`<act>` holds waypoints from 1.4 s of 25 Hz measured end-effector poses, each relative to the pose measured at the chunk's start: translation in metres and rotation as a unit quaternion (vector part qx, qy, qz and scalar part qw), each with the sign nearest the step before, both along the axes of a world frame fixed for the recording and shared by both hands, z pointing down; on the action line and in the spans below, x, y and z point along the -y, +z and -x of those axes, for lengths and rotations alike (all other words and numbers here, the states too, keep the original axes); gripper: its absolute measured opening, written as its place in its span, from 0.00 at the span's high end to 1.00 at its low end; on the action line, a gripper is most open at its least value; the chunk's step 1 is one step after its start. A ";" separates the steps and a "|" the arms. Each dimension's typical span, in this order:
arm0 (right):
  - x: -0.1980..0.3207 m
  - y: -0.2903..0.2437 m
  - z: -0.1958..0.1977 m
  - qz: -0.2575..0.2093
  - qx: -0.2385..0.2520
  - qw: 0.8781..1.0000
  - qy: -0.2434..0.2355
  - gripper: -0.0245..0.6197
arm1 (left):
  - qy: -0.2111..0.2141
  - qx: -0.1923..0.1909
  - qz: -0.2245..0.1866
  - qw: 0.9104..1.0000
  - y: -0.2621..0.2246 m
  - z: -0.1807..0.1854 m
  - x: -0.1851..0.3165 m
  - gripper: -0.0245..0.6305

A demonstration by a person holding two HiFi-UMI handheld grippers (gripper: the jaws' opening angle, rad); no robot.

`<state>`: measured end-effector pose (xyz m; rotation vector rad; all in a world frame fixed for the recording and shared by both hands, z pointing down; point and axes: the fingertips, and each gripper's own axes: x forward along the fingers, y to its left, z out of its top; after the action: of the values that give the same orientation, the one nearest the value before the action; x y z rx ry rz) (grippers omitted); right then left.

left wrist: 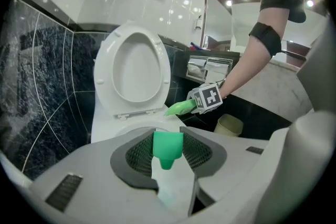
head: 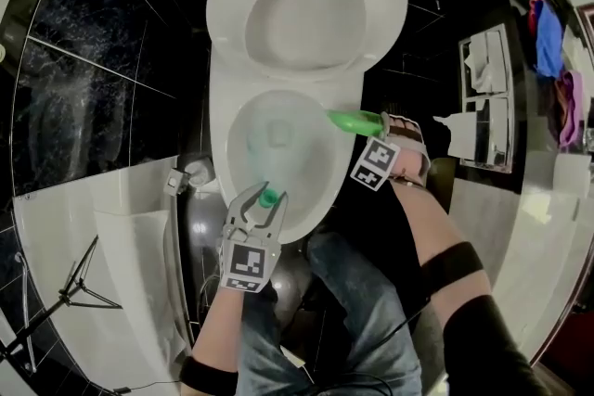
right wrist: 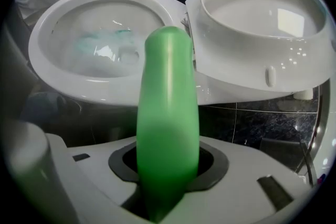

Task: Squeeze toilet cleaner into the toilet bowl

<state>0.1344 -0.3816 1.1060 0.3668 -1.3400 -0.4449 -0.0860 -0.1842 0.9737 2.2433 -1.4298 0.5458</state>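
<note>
toilet cleaner bottle: pinched by right hand-held gripper, long axis running straight out from its jaws, tip over the right rim of toilet bowl; left hand-held gripper, at the near rim, clamps green cap.

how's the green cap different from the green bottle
The cap is short and stubby; the bottle is long and slim. The cap sits in the left gripper at the near rim of the toilet bowl; the bottle, in the right gripper, reaches across its side rim. Both are green and clamped.
</note>
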 end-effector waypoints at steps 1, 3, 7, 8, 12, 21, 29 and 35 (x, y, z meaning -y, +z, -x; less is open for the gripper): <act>-0.004 -0.001 -0.004 0.000 -0.001 1.000 0.002 0.69 | 0.004 0.000 -0.001 1.000 0.000 -0.002 -0.002 0.73; -0.011 -0.002 -0.011 0.003 -0.003 1.000 0.007 0.69 | 0.018 0.006 -0.005 1.000 0.000 -0.006 -0.007 0.73; -0.027 -0.005 -0.024 0.005 -0.005 1.000 0.016 0.69 | 0.026 0.005 -0.006 1.000 -0.003 -0.014 -0.016 0.73; -0.031 -0.006 -0.027 0.004 -0.005 1.000 0.018 0.69 | 0.021 0.002 -0.003 1.000 -0.005 -0.016 -0.018 0.73; -0.051 -0.007 -0.040 0.010 -0.007 1.000 0.025 0.69 | 0.026 0.004 -0.004 1.000 -0.010 -0.020 -0.028 0.73; -0.101 -0.013 -0.056 0.032 -0.012 0.999 0.033 0.69 | 0.040 0.017 -0.005 0.999 -0.024 -0.018 -0.054 0.73; -0.142 -0.016 -0.057 0.045 -0.018 0.999 0.023 0.69 | 0.039 0.018 -0.004 0.999 -0.029 -0.013 -0.075 0.73; -0.175 -0.017 -0.043 0.051 -0.013 0.998 0.015 0.69 | 0.037 0.019 -0.007 0.999 -0.032 -0.005 -0.091 0.73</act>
<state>0.1771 -0.2063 1.0889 0.2950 -1.3242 -0.3525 -0.0812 -0.0934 0.9422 2.3157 -1.3768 0.6061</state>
